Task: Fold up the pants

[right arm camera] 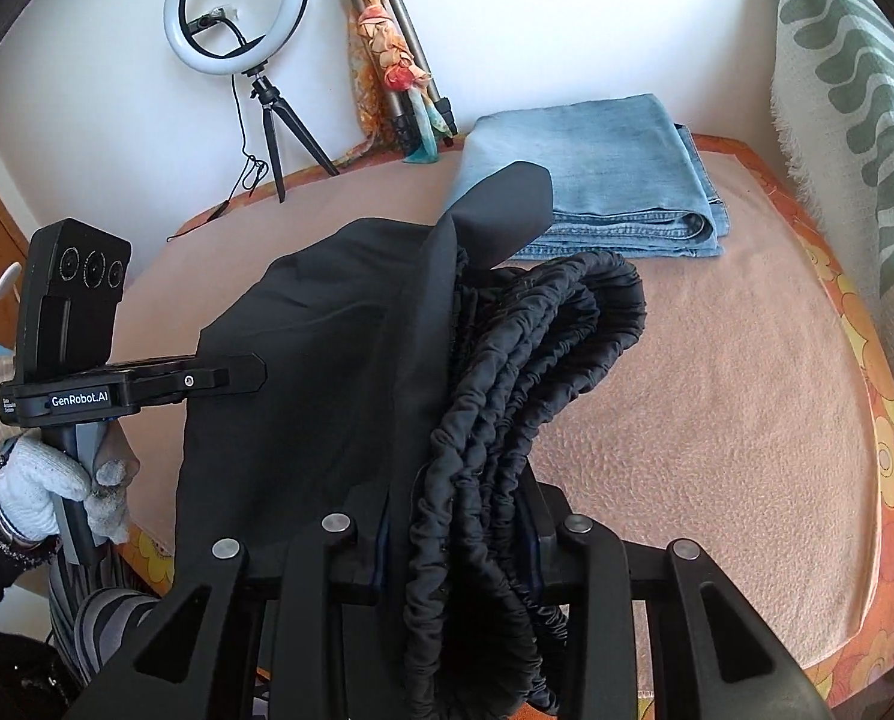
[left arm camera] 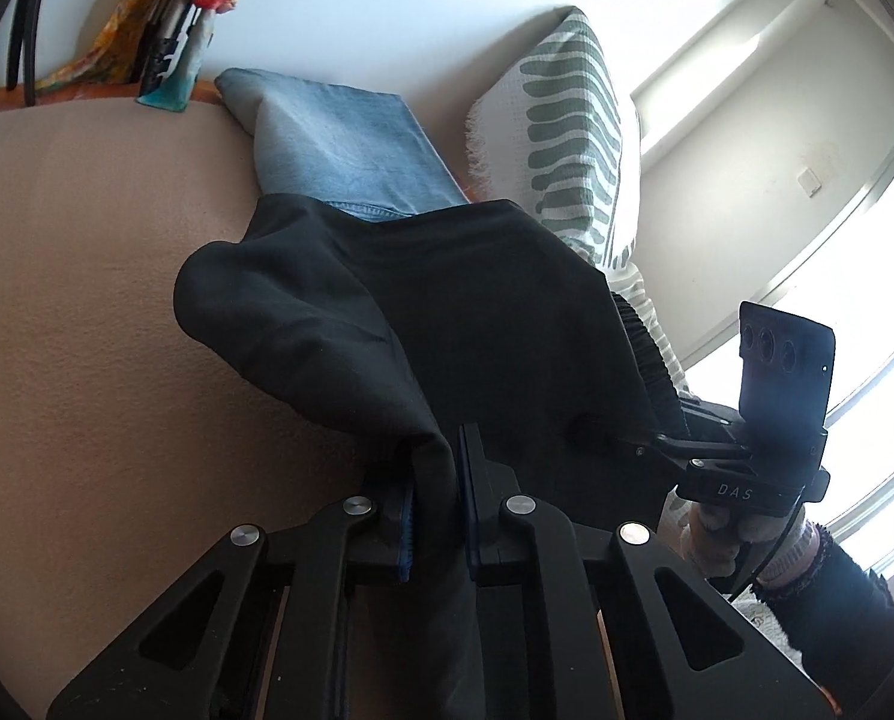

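1. Tongs first: left gripper (left arm camera: 435,480) pinched tight on a black fold of the pants (left arm camera: 447,312), cloth bunched between the blue-padded fingers (left arm camera: 405,516) and spilling down behind them.
2. Right gripper (right arm camera: 459,534) likewise clamped, on the gathered elastic waistband (right arm camera: 525,372), whose ruffled loops hang doubled over the fingers.
3. Pants held up off the bed (right arm camera: 717,390) between the two grippers, black cloth draped and sagging toward the blanket, one flap (right arm camera: 507,204) sticking up toward the far edge.
4. Seen from the left wrist: right gripper at the pants' right side, gripped by a gloved right hand (left arm camera: 723,534).
5. Seen from the right wrist: left gripper's handle held in a gloved left hand (right arm camera: 57,492) near the bed's left edge.
6. Beyond the pants, folded jeans (right arm camera: 597,168) lying flat near the far edge of the bed, apart from the black cloth in the right wrist view.
7. Striped throw (right arm camera: 855,90) along the right edge.
8. At the far edge by the wall: ring light (right arm camera: 237,6) on a small tripod, and a folded tripod (right arm camera: 405,48) wrapped in an orange scarf (right arm camera: 381,36), leaning on the wall just left of the jeans.
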Motion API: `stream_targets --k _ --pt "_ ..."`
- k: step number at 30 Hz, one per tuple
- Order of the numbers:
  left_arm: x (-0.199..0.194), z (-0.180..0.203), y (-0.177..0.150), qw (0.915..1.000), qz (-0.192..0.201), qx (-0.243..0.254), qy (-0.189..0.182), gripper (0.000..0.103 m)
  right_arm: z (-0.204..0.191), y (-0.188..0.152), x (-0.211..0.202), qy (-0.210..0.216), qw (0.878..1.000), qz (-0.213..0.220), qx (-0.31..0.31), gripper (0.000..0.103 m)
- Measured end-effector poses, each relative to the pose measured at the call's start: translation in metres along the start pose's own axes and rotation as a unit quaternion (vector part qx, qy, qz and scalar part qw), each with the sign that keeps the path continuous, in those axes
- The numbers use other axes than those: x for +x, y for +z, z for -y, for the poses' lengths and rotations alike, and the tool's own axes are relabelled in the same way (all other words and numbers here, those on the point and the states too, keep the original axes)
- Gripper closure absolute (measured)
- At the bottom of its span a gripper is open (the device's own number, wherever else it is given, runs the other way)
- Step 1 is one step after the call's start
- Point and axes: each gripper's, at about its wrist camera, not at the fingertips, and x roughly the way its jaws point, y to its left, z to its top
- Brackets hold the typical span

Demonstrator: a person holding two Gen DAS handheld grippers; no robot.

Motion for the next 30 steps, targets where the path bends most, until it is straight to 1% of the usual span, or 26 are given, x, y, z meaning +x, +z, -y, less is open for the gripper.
stream_targets --k 4,7,9,11,12,14,15,16,17,18,19,21,22,23,24,25,26,28,30 --pt "-0.007 0.018 0.003 0.9993 0.011 0.035 0.007 0.094 -0.007 -0.001 -0.014 -0.009 1.000 0.016 -0.009 0.071" --pt "-0.014 0.037 0.006 0.9966 0.021 0.077 0.019 0.094 -0.013 -0.002 -0.027 -0.017 0.999 0.034 -0.019 0.072" --pt "-0.017 0.046 0.006 0.9948 0.024 0.097 0.020 0.094 -0.016 -0.002 -0.033 -0.022 0.999 0.041 -0.025 0.072" --pt "-0.017 0.051 0.005 0.9935 0.024 0.109 0.022 0.094 -0.016 -0.002 -0.033 -0.022 0.999 0.038 -0.024 0.072" --pt "-0.015 0.050 0.005 0.9938 0.024 0.107 0.021 0.094 -0.015 -0.002 -0.031 -0.024 0.999 0.033 -0.022 0.072" --pt "-0.007 0.040 0.008 0.9965 0.018 0.080 0.018 0.094 -0.012 -0.004 -0.025 -0.026 0.999 0.020 -0.013 0.072" --pt "-0.007 0.030 0.004 0.9978 0.009 0.064 0.010 0.094 -0.009 -0.005 -0.021 -0.025 1.000 0.013 -0.005 0.072" --pt "-0.002 0.021 0.004 0.9987 0.000 0.049 0.012 0.094 -0.004 -0.006 -0.018 -0.024 1.000 0.007 0.006 0.072" --pt "0.000 0.014 0.003 0.9990 -0.005 0.037 0.023 0.092 0.002 -0.006 -0.015 -0.022 1.000 0.002 0.017 0.072" --pt "0.002 0.006 0.001 0.9990 -0.010 0.027 0.033 0.084 0.008 -0.007 -0.013 -0.017 0.999 -0.003 0.028 0.072" --pt "0.004 -0.003 0.000 0.9990 -0.017 0.017 0.037 0.080 0.014 -0.008 -0.011 -0.013 0.999 -0.006 0.038 0.072" --pt "0.006 -0.017 -0.003 0.9988 -0.029 -0.002 0.038 0.067 0.024 -0.010 -0.007 -0.010 0.999 -0.013 0.051 0.071" --pt "0.005 -0.024 -0.005 0.9984 -0.029 -0.009 0.047 0.062 0.027 -0.011 -0.005 -0.008 0.998 -0.017 0.053 0.071" --pt "0.005 -0.031 -0.006 0.9982 -0.027 -0.020 0.050 0.053 0.028 -0.013 -0.004 -0.008 0.998 -0.021 0.053 0.071" --pt "0.004 -0.037 -0.007 0.9982 -0.027 -0.033 0.042 0.050 0.030 -0.013 -0.002 -0.007 0.998 -0.023 0.054 0.071" --pt "0.006 -0.043 -0.007 0.9980 -0.030 -0.047 0.030 0.049 0.030 -0.013 -0.001 -0.006 0.998 -0.026 0.053 0.071" --pt "0.010 -0.049 -0.006 0.9973 -0.036 -0.058 0.027 0.047 0.031 -0.014 0.001 -0.005 0.998 -0.028 0.053 0.071" --pt "0.021 -0.059 -0.005 0.9950 -0.051 -0.083 0.025 0.046 0.033 -0.013 0.004 -0.002 0.998 -0.031 0.053 0.071" --pt "0.035 -0.069 -0.003 0.9915 -0.063 -0.114 0.004 0.045 0.035 -0.013 0.006 0.001 0.998 -0.033 0.053 0.071"
